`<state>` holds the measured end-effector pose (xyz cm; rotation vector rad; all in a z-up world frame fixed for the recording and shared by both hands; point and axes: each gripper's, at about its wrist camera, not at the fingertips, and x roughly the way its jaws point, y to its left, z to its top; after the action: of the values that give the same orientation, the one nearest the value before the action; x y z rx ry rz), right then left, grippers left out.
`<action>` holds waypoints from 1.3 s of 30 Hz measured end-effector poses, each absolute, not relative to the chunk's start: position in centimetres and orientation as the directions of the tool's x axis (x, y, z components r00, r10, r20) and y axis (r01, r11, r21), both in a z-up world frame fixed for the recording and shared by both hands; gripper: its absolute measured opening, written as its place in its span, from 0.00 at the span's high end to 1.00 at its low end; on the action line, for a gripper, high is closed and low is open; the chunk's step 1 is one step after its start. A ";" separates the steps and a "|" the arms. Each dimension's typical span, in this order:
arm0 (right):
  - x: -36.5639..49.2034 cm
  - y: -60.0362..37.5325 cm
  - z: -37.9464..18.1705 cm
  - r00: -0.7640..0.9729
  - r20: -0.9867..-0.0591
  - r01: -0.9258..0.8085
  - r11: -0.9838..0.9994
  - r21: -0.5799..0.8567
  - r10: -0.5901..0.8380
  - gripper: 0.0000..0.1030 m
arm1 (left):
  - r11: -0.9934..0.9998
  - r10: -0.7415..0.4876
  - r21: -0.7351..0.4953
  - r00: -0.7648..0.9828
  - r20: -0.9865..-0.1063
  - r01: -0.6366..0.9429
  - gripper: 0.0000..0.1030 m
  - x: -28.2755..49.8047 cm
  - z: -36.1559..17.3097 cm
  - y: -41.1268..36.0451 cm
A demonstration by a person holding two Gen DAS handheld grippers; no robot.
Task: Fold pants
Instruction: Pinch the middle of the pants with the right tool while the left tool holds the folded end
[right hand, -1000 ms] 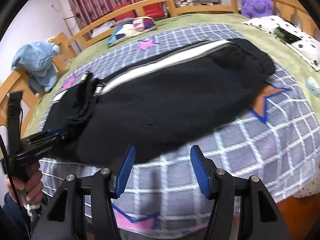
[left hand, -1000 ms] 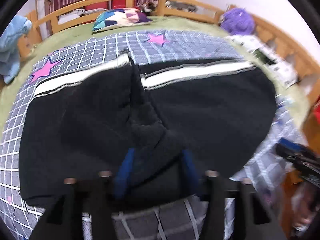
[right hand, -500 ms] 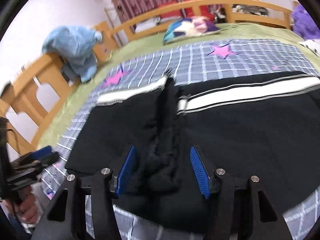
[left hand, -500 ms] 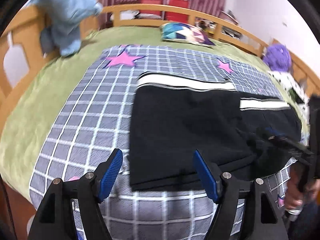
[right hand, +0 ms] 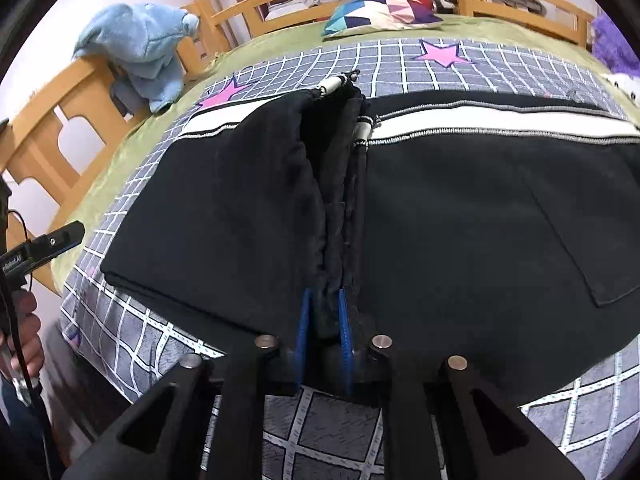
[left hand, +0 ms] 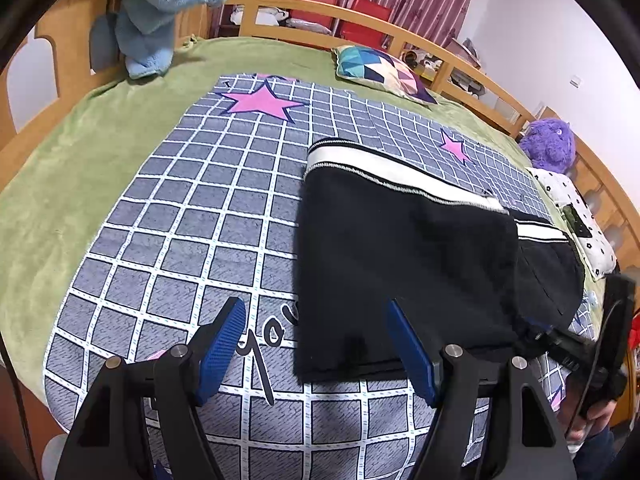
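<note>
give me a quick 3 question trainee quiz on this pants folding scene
1. True or false: the left gripper is shut on the pants.
2. What does the right gripper hold? A) the patchwork pillow B) a bunched edge of the pants C) the blue plush toy
3. Fill in: the pants lie on a grey checked blanket with pink ____.

Key: 1 false, it is open with nothing between its fingers; 2 B; 3 stars.
</note>
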<state>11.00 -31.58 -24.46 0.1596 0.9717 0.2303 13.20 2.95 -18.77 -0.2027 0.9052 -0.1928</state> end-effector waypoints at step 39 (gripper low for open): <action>16.7 -32.2 -27.1 0.519 -0.779 0.009 0.909 0.416 0.351 0.50 | 0.976 -0.209 -0.199 0.628 -0.750 0.087 0.31 11.0 -17.6 2.7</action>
<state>16.65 -32.22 -27.12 0.3956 1.0102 0.2117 11.02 2.70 -17.55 -0.1492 0.8764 -0.1700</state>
